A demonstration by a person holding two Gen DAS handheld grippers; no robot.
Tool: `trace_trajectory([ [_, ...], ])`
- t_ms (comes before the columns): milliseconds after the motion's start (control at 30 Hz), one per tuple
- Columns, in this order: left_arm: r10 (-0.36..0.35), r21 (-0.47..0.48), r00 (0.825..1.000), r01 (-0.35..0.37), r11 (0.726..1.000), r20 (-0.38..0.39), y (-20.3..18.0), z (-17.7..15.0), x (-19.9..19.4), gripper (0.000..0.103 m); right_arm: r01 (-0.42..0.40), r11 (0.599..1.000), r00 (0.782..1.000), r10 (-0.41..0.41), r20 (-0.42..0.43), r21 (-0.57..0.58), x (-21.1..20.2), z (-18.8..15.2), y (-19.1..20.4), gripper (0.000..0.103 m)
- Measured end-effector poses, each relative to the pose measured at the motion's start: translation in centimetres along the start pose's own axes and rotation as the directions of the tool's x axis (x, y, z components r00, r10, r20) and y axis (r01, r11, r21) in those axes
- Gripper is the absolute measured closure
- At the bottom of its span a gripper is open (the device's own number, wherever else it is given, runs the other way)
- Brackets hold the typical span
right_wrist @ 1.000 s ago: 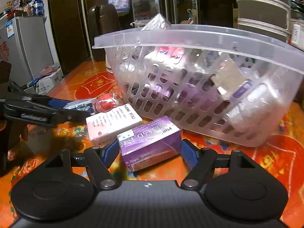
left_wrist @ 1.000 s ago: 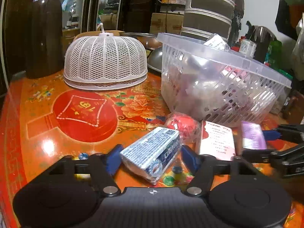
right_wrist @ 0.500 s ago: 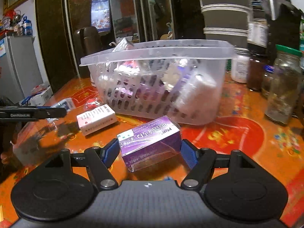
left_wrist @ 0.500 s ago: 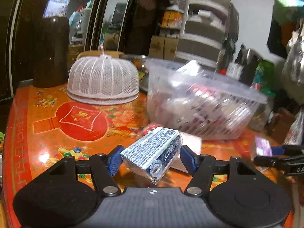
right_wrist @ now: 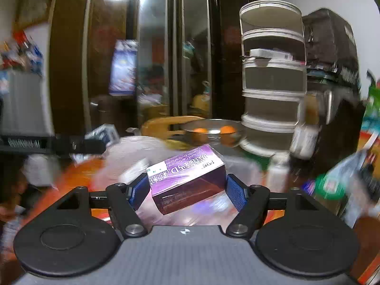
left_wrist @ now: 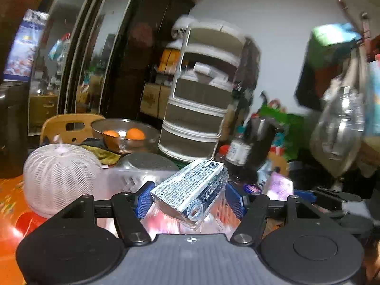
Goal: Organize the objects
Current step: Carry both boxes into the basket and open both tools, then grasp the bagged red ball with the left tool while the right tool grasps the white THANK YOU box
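Item one: left gripper [left_wrist: 190,198], blue pads pressed on both sides of a blue-and-white printed box [left_wrist: 191,191], which is held tilted and clear of the table, above the clear slotted basket [left_wrist: 125,178]. Item two: right gripper [right_wrist: 187,191], jaws clamped on a purple box [right_wrist: 187,178] with white lettering, likewise carried in the air and tipped at an angle; the blurred pale mass below and behind it may be the basket, though that cannot be told for certain. Same purple box and the tip of the right gripper appear at the right of the left wrist view, level with the left gripper and just beside it. Surroundings, left wrist view: white mesh food cover [left_wrist: 59,178] on the red patterned table [left_wrist: 9,197], left of the basket; metal bowl [left_wrist: 124,135] holding two oranges behind it; wooden chair back [left_wrist: 68,125] further left; tall tiered storage tower [left_wrist: 201,95] at centre; dark bottle with white label [left_wrist: 237,152] to its right. Both views are motion-blurred at the edges, so smaller clutter stays unidentified.
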State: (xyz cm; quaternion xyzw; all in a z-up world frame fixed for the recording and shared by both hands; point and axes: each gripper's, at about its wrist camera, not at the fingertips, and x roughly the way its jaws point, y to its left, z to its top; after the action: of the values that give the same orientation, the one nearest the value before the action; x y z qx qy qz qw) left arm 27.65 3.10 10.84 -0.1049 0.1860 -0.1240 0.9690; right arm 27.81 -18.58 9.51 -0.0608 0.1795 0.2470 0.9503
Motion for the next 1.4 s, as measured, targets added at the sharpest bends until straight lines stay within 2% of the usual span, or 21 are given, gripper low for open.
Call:
trace_trajectory([
  [133, 0.080, 0.016, 0.988, -0.078, 0.997, -0.136, -1.3, 1.4, 7.0, 0.035, 0.009, 1.000, 0.990, -0.009, -0.141, -0.001, 5.3, 0.0, -1.3, 0.031],
  [200, 0.101, 0.034, 0.980, -0.097, 0.995, -0.174, -1.7, 1.2, 9.1, 0.034, 0.014, 1.000, 0.986, -0.015, -0.165, -0.006, 6.6, -0.7, -1.5, 0.031],
  [267, 0.114, 0.033, 0.979, -0.110, 0.993, -0.167, -1.6, 1.0, 9.7, 0.032, 0.018, 1.000, 0.989, -0.018, -0.150, 0.001, 6.9, -0.8, -1.5, 0.029],
  [300, 0.109, 0.020, 0.980, -0.107, 0.994, -0.168, -1.4, 1.0, 9.7, 0.027, 0.023, 1.000, 0.991, -0.023, -0.134, 0.006, 6.7, -0.9, -1.6, 0.027],
  [333, 0.096, 0.012, 0.981, -0.095, 0.995, -0.169, -1.2, 0.9, 9.5, 0.018, 0.022, 1.000, 0.993, -0.020, -0.119, 0.012, 6.4, -0.9, -1.6, 0.013],
  [367, 0.087, 0.016, 0.984, -0.086, 0.996, -0.158, -1.1, 0.7, 8.8, 0.015, 0.015, 1.000, 0.995, -0.013, -0.100, 0.021, 5.6, -0.9, -1.6, 0.001],
  [433, 0.083, 0.027, 0.990, -0.081, 0.996, -0.117, -1.0, 0.4, 6.8, 0.007, 0.009, 0.999, 0.999, -0.007, -0.044, 0.040, 3.7, -1.0, -1.6, 0.000],
  [533, 0.039, 0.018, 0.997, -0.037, 0.999, -0.070, -0.6, -1.2, 2.7, 0.006, -0.008, 0.994, 1.000, 0.010, -0.017, 0.110, 0.8, -1.8, -1.7, 0.000],
  [633, 0.056, 0.054, 0.998, -0.055, 0.997, -0.030, 0.5, -4.7, -1.5, 0.006, -0.046, 0.984, 0.998, 0.038, 0.048, 0.174, -2.6, -5.1, -1.2, 0.000],
  [700, 0.101, 0.033, 0.995, -0.100, 0.994, -0.024, 2.3, -7.3, -3.0, 0.006, -0.058, 0.981, 0.998, 0.056, 0.018, 0.183, -3.0, -7.7, 0.4, 0.000],
  [767, 0.160, 0.010, 0.986, -0.159, 0.987, -0.049, 4.3, -9.3, -3.0, 0.007, -0.098, 0.979, 0.992, 0.109, -0.056, 0.177, -1.8, -10.0, 2.6, 0.000],
  [800, 0.191, -0.009, 0.979, -0.192, 0.981, -0.075, 5.3, -10.1, -2.4, 0.011, -0.118, 0.979, 0.984, 0.138, -0.109, 0.166, -0.7, -10.9, 4.0, 0.000],
  [833, 0.201, -0.024, 0.974, -0.205, 0.979, -0.105, 6.3, -10.6, -1.8, 0.016, -0.138, 0.980, 0.974, 0.161, -0.161, 0.146, 0.4, -11.8, 5.5, 0.000],
  [900, 0.197, -0.031, 0.969, -0.204, 0.978, -0.150, 7.7, -11.4, -0.6, 0.018, -0.166, 0.981, 0.959, 0.184, -0.215, 0.097, 2.1, -12.9, 8.2, 0.000],
  [1000, 0.223, -0.007, 0.958, -0.228, 0.974, -0.182, 8.6, -12.0, 0.7, 0.023, -0.186, 0.982, 0.956, 0.187, -0.227, 0.028, 3.6, -12.9, 10.7, 0.000],
  [1267, 0.212, -0.012, 0.962, -0.218, 0.976, -0.173, 10.0, -12.3, 1.2, 0.023, -0.167, 0.985, 0.950, 0.150, -0.272, -0.040, 8.9, -11.3, 11.9, 0.000],
  [1400, 0.211, 0.014, 0.964, -0.211, 0.977, -0.163, 9.9, -12.6, 1.5, 0.023, -0.199, 0.979, 0.946, 0.179, -0.270, -0.051, 10.1, -11.1, 12.2, 0.002],
])
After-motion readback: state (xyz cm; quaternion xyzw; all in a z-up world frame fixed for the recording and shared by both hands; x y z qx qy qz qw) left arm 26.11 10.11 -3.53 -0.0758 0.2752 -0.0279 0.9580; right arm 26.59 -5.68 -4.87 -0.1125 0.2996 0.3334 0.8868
